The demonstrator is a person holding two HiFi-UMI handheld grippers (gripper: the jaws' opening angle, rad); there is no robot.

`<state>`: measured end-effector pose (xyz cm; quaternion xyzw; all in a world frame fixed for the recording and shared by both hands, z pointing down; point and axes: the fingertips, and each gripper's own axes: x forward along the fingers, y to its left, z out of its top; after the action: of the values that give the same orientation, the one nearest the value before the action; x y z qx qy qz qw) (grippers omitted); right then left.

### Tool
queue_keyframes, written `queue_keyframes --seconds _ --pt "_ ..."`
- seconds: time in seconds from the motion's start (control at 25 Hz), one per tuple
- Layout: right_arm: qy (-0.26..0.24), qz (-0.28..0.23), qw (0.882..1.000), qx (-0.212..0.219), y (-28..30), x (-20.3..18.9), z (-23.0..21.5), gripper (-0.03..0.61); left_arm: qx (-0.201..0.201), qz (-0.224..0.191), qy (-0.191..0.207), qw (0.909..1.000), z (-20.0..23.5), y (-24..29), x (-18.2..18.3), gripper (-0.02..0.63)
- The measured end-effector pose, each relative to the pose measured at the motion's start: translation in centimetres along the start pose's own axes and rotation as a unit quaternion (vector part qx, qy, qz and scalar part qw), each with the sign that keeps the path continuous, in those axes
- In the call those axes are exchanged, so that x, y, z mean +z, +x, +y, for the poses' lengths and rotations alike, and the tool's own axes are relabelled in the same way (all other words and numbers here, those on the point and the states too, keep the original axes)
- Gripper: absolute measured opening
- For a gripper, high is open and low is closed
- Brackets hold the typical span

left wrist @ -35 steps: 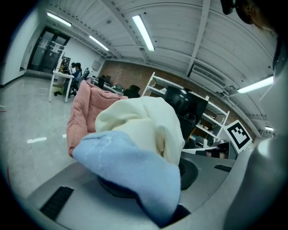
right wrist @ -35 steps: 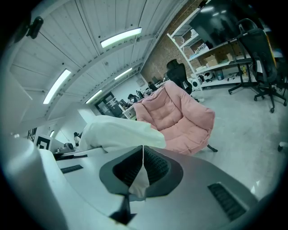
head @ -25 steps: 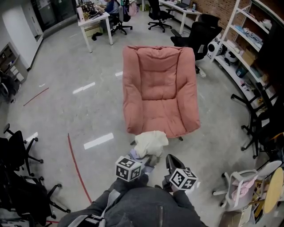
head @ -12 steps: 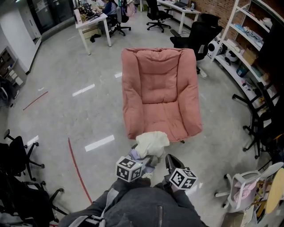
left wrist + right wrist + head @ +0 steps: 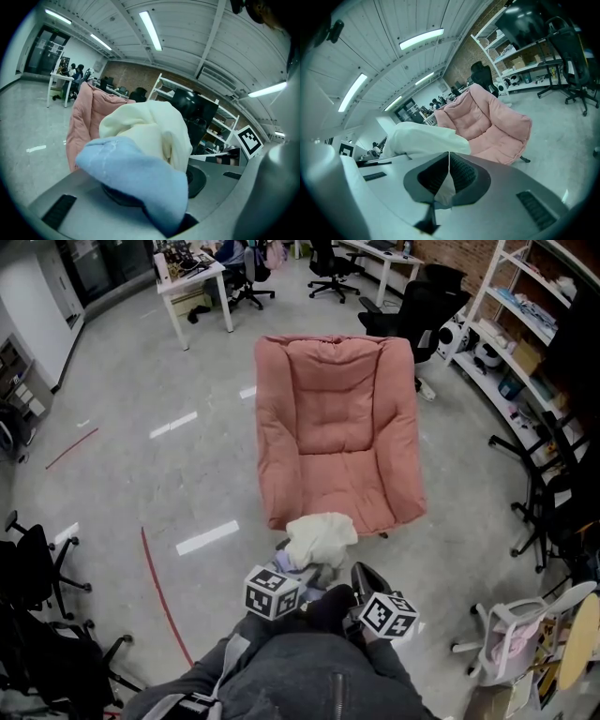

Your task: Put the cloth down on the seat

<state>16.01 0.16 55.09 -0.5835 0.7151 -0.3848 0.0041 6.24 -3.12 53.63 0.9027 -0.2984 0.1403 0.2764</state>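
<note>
A bundled cream and light-blue cloth [image 5: 321, 538] hangs between my two grippers, just before the front edge of the pink armchair's seat [image 5: 349, 486]. My left gripper [image 5: 302, 570] is shut on the cloth [image 5: 140, 140], whose blue fold covers its jaws. My right gripper [image 5: 362, 577] is shut on a thin white edge of the cloth [image 5: 423, 138], pinched between its ribbed pads [image 5: 461, 174]. The armchair [image 5: 487, 125] stands ahead with nothing on its seat. In the left gripper view the chair [image 5: 84, 117] shows behind the bundle.
Black office chairs [image 5: 37, 563] stand at the left and another [image 5: 553, 512] at the right. A white chair [image 5: 511, 629] is at the lower right. Shelves [image 5: 525, 324] line the right wall. A white table [image 5: 192, 282] stands at the back. A red line [image 5: 159, 582] marks the floor.
The grippers and cloth stay where they were before the chair. The view has shifted a little, and a dark shoe now shows between the two marker cubes.
</note>
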Motion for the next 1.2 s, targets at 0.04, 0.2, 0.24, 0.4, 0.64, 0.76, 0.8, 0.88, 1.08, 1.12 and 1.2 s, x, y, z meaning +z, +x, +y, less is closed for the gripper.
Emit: queue_keyframes --seconds 0.04,0.2,0.24,0.4,0.64,0.76,0.8,0.88,1.08,1.12,1.2 --pt "0.003 -0.003 1.0 -0.003 -0.1 0.1 -0.1 0.012 -0.002 0.002 0.001 1.0 -0.1 -0.1 -0.1 0.14" --pt "0.01 -0.008 1.0 -0.007 -0.5 0.2 0.0 0.012 -0.002 0.004 0.0 1.0 -0.4 -0.8 -0.3 0.14" --pt "0.011 -0.006 1.0 -0.005 -0.6 0.1 0.2 0.012 -0.001 0.005 -0.001 1.0 -0.4 -0.9 -0.4 0.14" --pt "0.006 0.007 1.0 0.003 -0.4 -0.4 1.0 0.012 0.004 0.008 -0.012 0.9999 -0.1 -1.3 -0.8 0.14" --pt "0.006 0.015 1.0 0.008 0.2 -0.6 0.8 0.012 0.009 0.007 -0.016 0.9998 0.1 -0.9 -1.0 0.14" --pt "0.006 0.021 1.0 0.013 0.7 -0.5 0.7 0.012 0.013 0.011 -0.02 0.9996 0.4 -0.6 -1.1 0.14" --pt "0.005 0.023 1.0 0.015 1.0 -0.4 0.6 0.012 0.014 0.012 -0.022 0.9996 0.6 -0.4 -1.0 0.14" --pt "0.004 0.028 0.999 0.02 1.7 0.1 0.3 0.012 0.019 0.013 -0.024 0.9994 0.9 0.1 -0.8 0.14" --pt "-0.001 0.034 0.999 0.03 3.6 1.7 -0.1 0.012 0.031 0.009 -0.031 0.999 2.1 1.4 0.4 0.14" --pt "-0.002 0.035 0.999 0.033 4.0 2.0 -0.2 0.012 0.033 0.007 -0.032 0.9989 2.3 1.7 0.7 0.14" --pt "-0.003 0.039 0.999 0.036 5.0 2.7 -0.5 0.012 0.034 0.006 -0.032 0.9989 2.8 2.7 1.4 0.14"
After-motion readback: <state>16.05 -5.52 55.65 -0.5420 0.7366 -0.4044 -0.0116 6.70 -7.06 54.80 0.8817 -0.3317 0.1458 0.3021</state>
